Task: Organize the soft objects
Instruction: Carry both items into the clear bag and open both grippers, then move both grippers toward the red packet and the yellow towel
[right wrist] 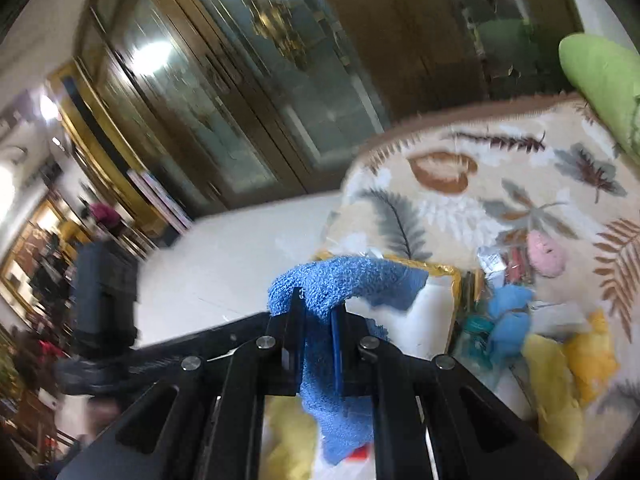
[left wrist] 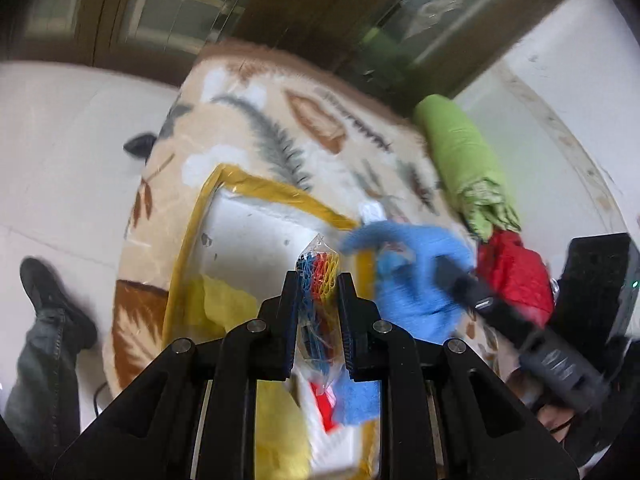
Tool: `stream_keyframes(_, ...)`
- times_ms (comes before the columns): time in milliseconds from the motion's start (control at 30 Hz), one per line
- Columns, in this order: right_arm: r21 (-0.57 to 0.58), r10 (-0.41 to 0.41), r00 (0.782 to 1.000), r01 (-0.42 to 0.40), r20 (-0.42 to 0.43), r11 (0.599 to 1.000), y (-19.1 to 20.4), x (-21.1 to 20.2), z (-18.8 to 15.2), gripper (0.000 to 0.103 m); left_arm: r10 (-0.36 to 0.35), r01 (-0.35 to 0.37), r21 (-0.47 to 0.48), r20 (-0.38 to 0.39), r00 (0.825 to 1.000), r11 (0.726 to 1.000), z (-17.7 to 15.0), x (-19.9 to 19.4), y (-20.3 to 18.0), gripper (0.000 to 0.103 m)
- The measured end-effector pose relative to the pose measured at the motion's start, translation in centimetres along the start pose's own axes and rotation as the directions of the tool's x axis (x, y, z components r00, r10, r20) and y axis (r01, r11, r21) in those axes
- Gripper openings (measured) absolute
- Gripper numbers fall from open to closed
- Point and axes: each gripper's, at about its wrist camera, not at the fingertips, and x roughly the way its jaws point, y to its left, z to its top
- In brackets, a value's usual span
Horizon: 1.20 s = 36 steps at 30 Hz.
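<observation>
Left wrist view, from left to right: a person's dark shoe [left wrist: 48,292] stands on the pale floor [left wrist: 64,128], beside a leaf-patterned blanket [left wrist: 256,120]. On the blanket sits a white box with a yellow rim [left wrist: 188,240], open at the top, probably the place where the soft things are gathered; a yellow cloth [left wrist: 228,304] already lies in it. The left gripper [left wrist: 319,296] is clenched on a clear bag of coloured rubber bands [left wrist: 318,276], pinched near its middle so the thin plastic does not slip, and held over the box. Just right of it, a blurred blue towel [left wrist: 416,288] hangs from the right gripper's dark fingers [left wrist: 460,280]. Farther right lie a red cloth [left wrist: 516,276] and a rolled green cloth [left wrist: 464,160], near the blanket's edge, not yet sorted.

Right wrist view: the right gripper [right wrist: 318,312] is squeezed tight on the blue towel [right wrist: 340,284], which drapes over both sides of the fingers, gripped at a fold so the whole piece lifts together. It hangs over the white box [right wrist: 432,308]. Right of the box, loose blue, yellow and pink soft items [right wrist: 544,256] lie on the blanket [right wrist: 480,184].
</observation>
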Motion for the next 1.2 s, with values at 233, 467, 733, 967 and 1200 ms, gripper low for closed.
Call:
stream_keyframes(233, 0.06, -0.071, 0.989, 0.079, -0.126, 0.995, -2.8, 6.7, -3.2, 0.013, 0.038, -0.04, -0.056, -0.04, 0.998, 0.998, -0.7, 3.6, 2.4, 0.021)
stream_keyframes(467, 0.091, -0.065, 0.99, 0.076, -0.121, 0.993, -3.6, 4.7, -3.9, 0.039, 0.06, -0.062, 0.02, 0.076, 0.995, 0.998, -1.7, 1.6, 0.6, 0.038)
stream_keyframes(733, 0.08, -0.066, 0.998, 0.067, -0.01, 0.995, -3.6, -4.1, -5.9, 0.074, 0.176, -0.215, 0.165, 0.221, 0.959, 0.963, -6.6, -1.1, -4.2, 0.08)
stream_keyframes(967, 0.165, -0.103, 0.994, 0.106, -0.023, 0.981, -7.3, -9.4, -10.7, 0.074, 0.13, -0.174, 0.215, 0.207, 0.97, 0.961, -11.6, -3.5, -9.0, 0.08)
stream_keyframes(1200, 0.231, -0.173, 0.984, 0.179, -0.048, 0.956, -10.2, -12.8, -14.2, 0.074, 0.094, -0.104, 0.197, 0.057, 0.994, 0.975, -14.2, -0.6, -13.1, 0.08)
